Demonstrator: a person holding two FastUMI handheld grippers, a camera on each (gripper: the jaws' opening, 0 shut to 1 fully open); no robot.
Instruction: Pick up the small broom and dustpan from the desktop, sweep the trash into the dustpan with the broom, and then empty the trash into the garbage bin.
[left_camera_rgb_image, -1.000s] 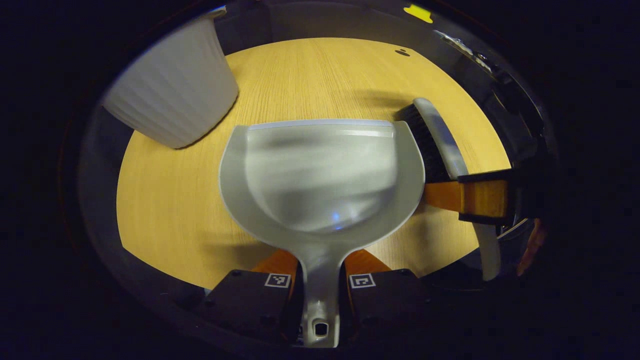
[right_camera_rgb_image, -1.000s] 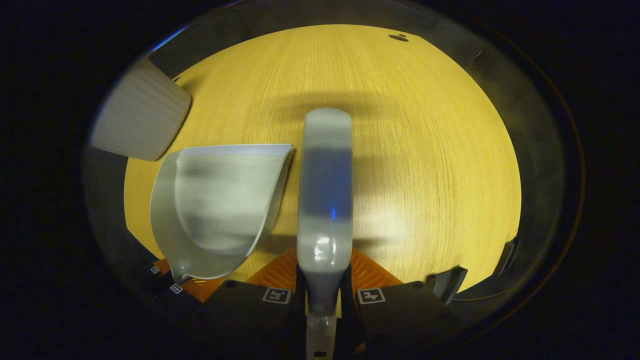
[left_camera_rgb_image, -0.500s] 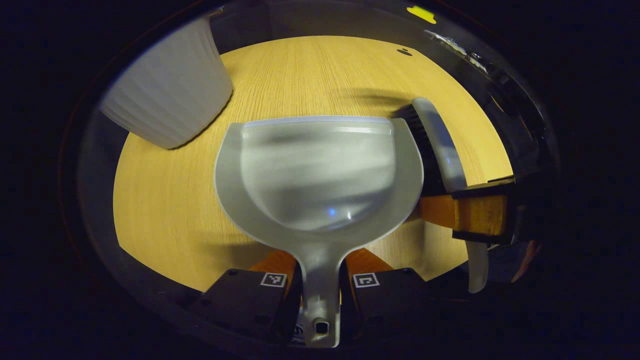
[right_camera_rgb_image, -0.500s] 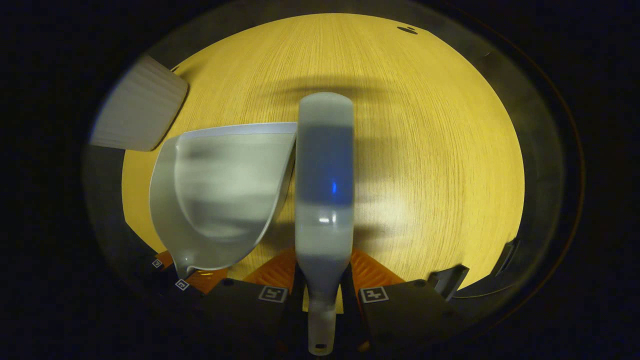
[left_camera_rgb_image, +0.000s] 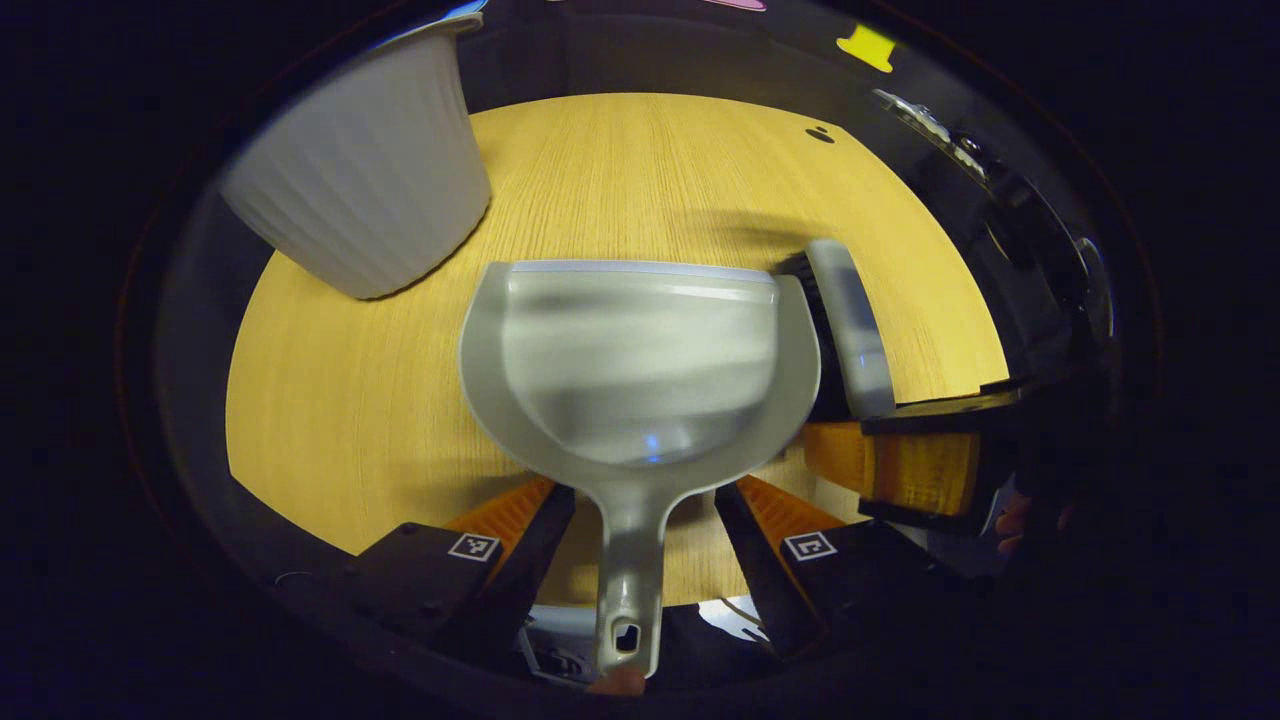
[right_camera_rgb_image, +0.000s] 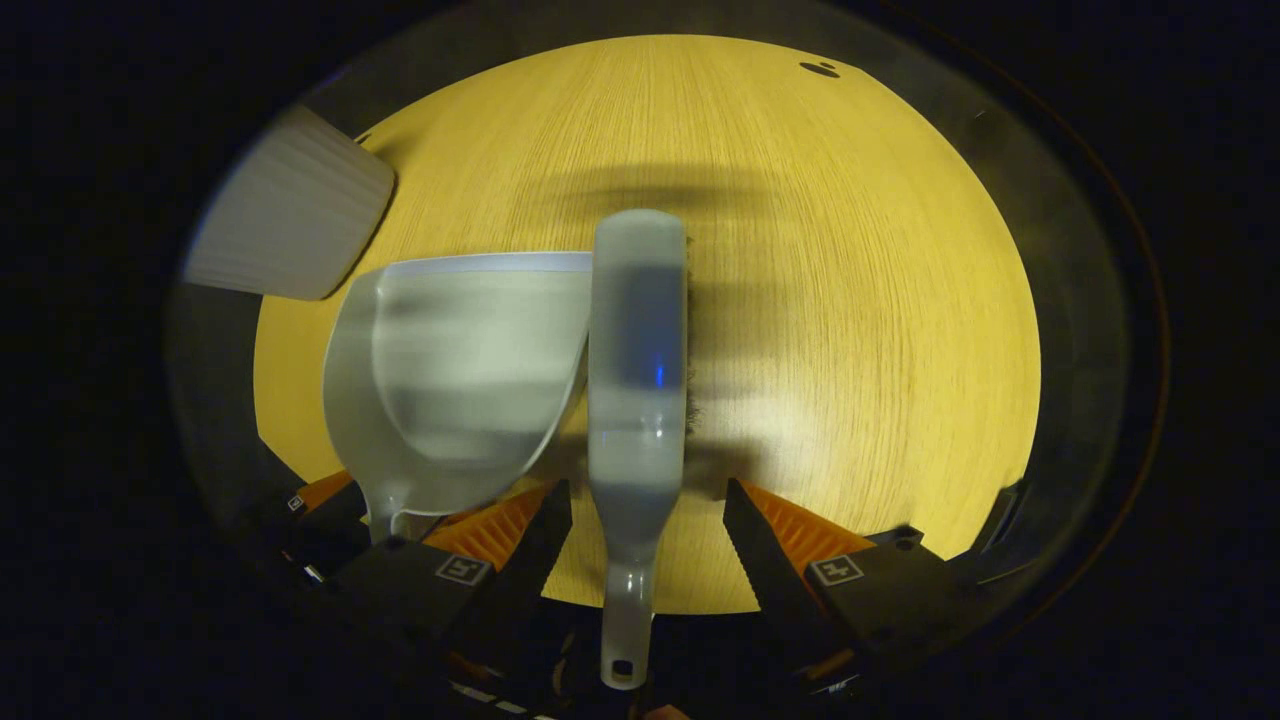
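Observation:
The grey dustpan (left_camera_rgb_image: 640, 350) lies flat on the wooden table (left_camera_rgb_image: 650, 160), mouth facing away. Its handle runs between the spread fingers of my left gripper (left_camera_rgb_image: 640, 520), which is open and not touching it. The small broom (right_camera_rgb_image: 637, 340) lies beside the dustpan (right_camera_rgb_image: 470, 370) on its right, bristles down. My right gripper (right_camera_rgb_image: 645, 530) is open too, its fingers wide on either side of the broom's handle. In the left gripper view the broom (left_camera_rgb_image: 848, 320) rests against the pan's right edge, with the right gripper (left_camera_rgb_image: 900, 470) behind it. Nothing lies in the pan.
A white ribbed garbage bin (left_camera_rgb_image: 365, 190) stands at the table's far left, also in the right gripper view (right_camera_rgb_image: 290, 220). A small dark mark (left_camera_rgb_image: 820, 133) sits near the table's far edge. The table's near edge runs just under both grippers.
Both grippers have gone from shut to open, letting go of the dustpan's handle and the broom's handle. Dustpan and broom now rest on the table, side by side.

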